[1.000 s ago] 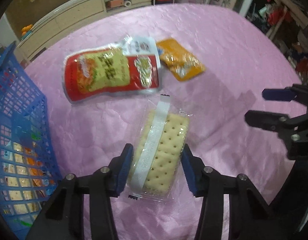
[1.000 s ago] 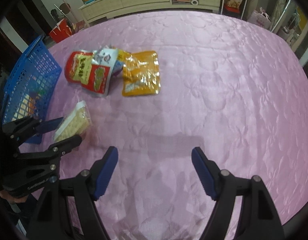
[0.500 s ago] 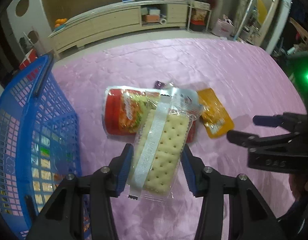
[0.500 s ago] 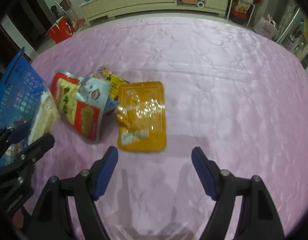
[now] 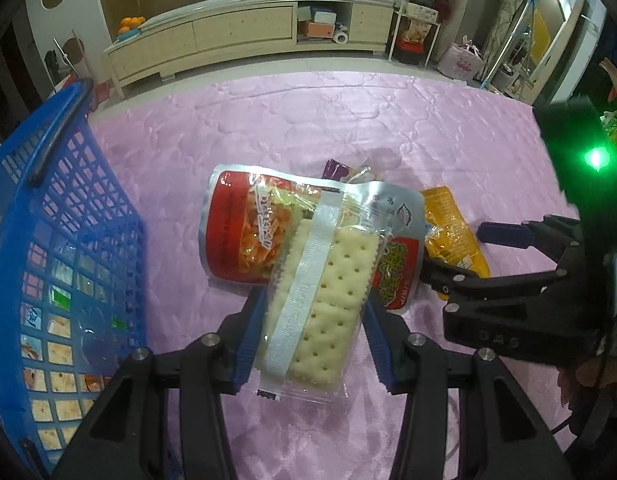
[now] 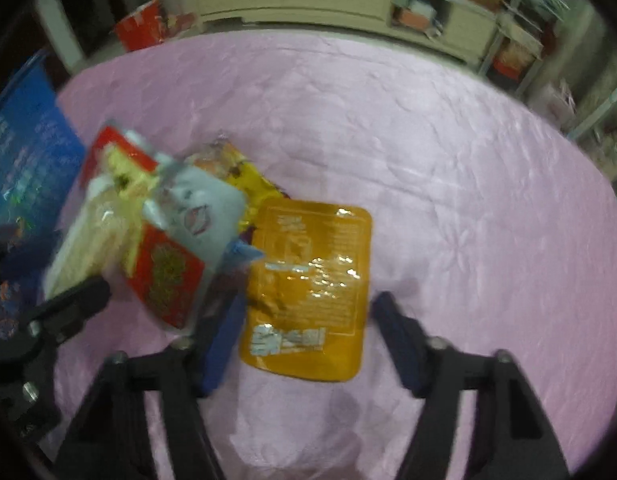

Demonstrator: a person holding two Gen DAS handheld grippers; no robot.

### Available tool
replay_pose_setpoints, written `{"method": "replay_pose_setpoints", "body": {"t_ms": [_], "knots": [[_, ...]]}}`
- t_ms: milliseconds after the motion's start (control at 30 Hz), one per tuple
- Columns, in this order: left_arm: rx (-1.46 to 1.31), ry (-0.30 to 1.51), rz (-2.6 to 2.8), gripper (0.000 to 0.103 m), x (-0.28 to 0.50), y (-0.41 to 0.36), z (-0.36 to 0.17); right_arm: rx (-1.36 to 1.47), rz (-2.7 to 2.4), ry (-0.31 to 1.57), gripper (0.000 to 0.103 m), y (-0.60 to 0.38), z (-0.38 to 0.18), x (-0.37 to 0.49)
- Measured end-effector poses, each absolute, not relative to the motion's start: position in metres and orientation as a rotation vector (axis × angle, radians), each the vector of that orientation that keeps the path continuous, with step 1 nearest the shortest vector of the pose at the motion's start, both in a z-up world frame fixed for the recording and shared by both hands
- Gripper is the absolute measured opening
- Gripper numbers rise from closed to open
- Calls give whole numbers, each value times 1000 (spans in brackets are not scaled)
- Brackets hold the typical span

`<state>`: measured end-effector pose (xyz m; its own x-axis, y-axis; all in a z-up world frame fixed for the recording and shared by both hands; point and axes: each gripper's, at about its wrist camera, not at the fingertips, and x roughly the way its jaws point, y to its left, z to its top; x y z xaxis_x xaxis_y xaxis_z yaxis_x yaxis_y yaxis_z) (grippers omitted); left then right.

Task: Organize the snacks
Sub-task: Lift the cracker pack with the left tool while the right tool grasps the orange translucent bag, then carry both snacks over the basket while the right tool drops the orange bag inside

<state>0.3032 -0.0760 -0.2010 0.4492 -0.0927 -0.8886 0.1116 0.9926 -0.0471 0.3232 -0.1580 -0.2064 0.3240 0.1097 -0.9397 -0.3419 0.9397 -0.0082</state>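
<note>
Cracker pack [image 5: 324, 300] clamped in my left gripper [image 5: 314, 344], above the red pouch [image 5: 244, 232], blue basket [image 5: 68, 216] beside.
Right view, blurred: my right gripper [image 6: 308, 344] closing astride the orange pouch [image 6: 308, 280] on pink worktop [image 6: 448, 160], pads not touching.

Basket [image 5: 88, 216] left of pouch pile [image 5: 244, 232]; cracker pack [image 5: 324, 300] in front, flat pouch [image 6: 308, 280] right.
</note>
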Motion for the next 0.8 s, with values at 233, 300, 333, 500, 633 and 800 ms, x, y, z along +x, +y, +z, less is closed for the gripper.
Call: {"method": "replay_pose_setpoints", "body": {"t_ms": [233, 300, 333, 500, 633, 800], "knots": [[-5, 1107, -133, 46, 301, -81, -203, -256, 358, 1191, 32, -149, -202, 312], [-13, 1111, -143, 46, 296, -81, -202, -237, 369, 1201, 32, -157, -200, 299], [-13, 1110, -146, 46, 295, -83, -201, -218, 373, 1209, 32, -165, -198, 294], [-12, 1095, -168, 46, 274, -89, -188, -168, 351, 1200, 32, -187, -180, 266], [-10, 1071, -182, 46, 258, -91, -170, -172, 356, 1161, 32, -190, -151, 248], [-11, 1030, -194, 46, 237, -94, -143, -175, 371, 1098, 32, -187, -110, 222]]}}
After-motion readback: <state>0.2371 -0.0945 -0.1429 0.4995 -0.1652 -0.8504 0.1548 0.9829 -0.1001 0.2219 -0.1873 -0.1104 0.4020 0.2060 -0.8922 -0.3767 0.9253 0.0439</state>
